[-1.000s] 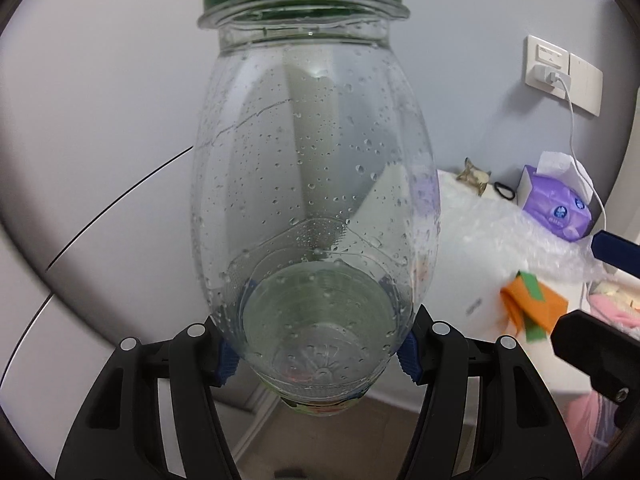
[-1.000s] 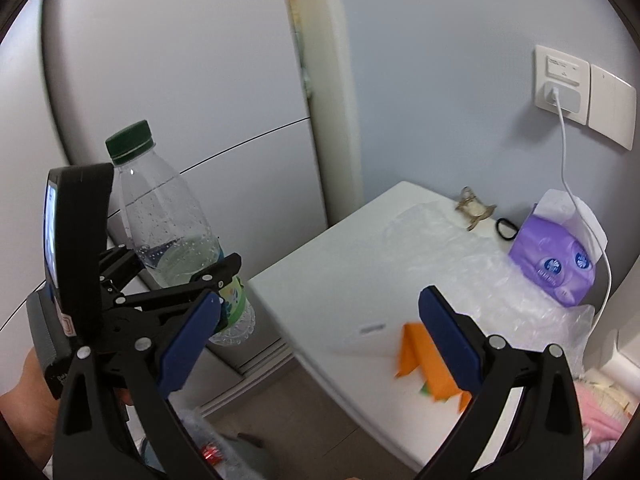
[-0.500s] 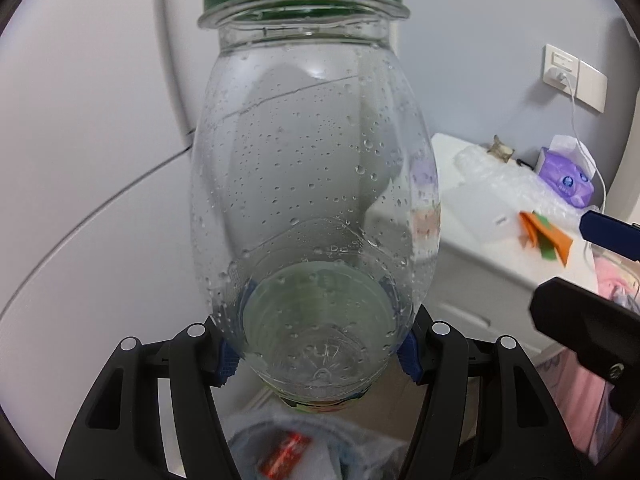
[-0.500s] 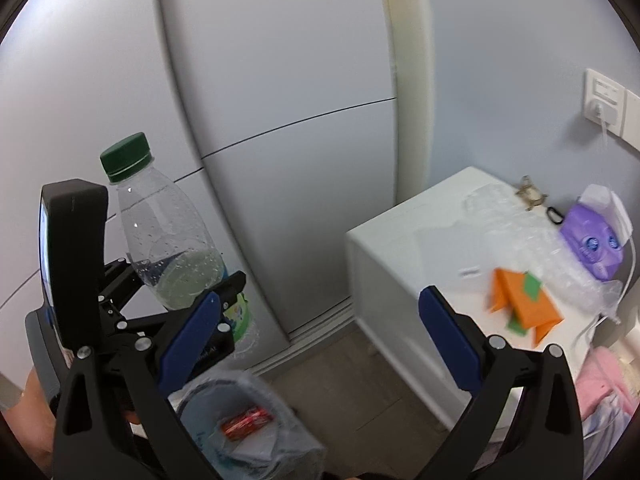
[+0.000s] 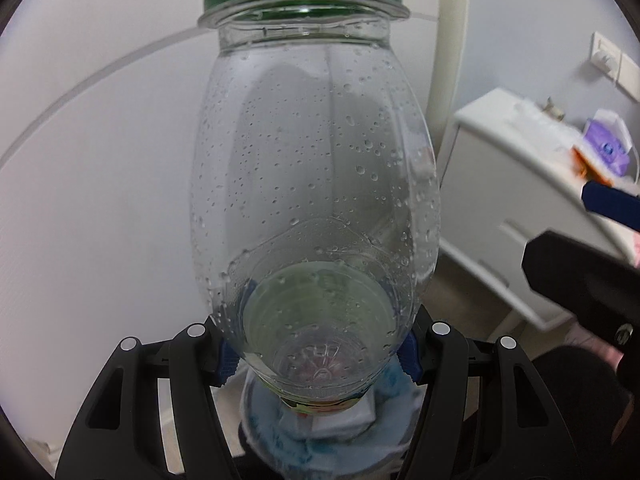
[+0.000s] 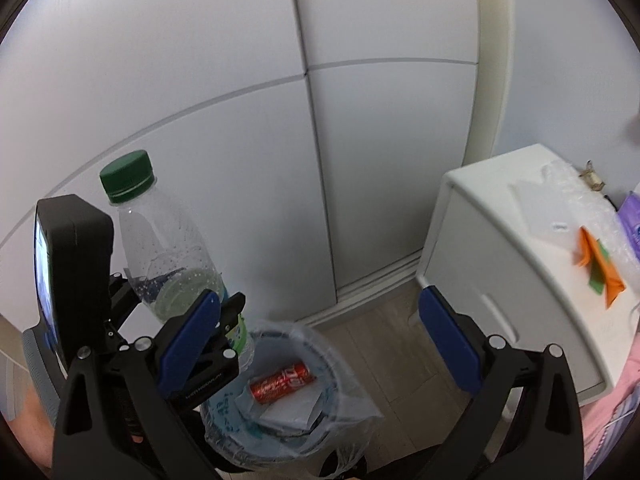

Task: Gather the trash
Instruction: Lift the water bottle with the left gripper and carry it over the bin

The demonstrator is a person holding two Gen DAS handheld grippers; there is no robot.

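Note:
My left gripper (image 5: 316,356) is shut on a clear plastic bottle (image 5: 316,184) with a green cap, held upright by its base. In the right wrist view the bottle (image 6: 160,236) hangs over the left rim of a bin (image 6: 344,364) lined with a clear bag. A red can (image 6: 282,384) and white paper lie in the bin. The bin also shows below the bottle in the left wrist view (image 5: 396,428). My right gripper (image 6: 320,344) is open and empty, above the bin. An orange and green wrapper (image 6: 600,264) lies on the white cabinet (image 6: 500,280).
Grey wardrobe doors (image 6: 360,160) stand behind the bin. The white cabinet at the right also carries bubble wrap (image 6: 580,196) and a purple tissue pack (image 6: 630,220). Wood floor (image 6: 392,352) lies between bin and cabinet.
Both grippers have swung left and down, away from the cabinet. The bin now lies under the bottle and the right gripper. The left gripper's hold on the bottle is unchanged.

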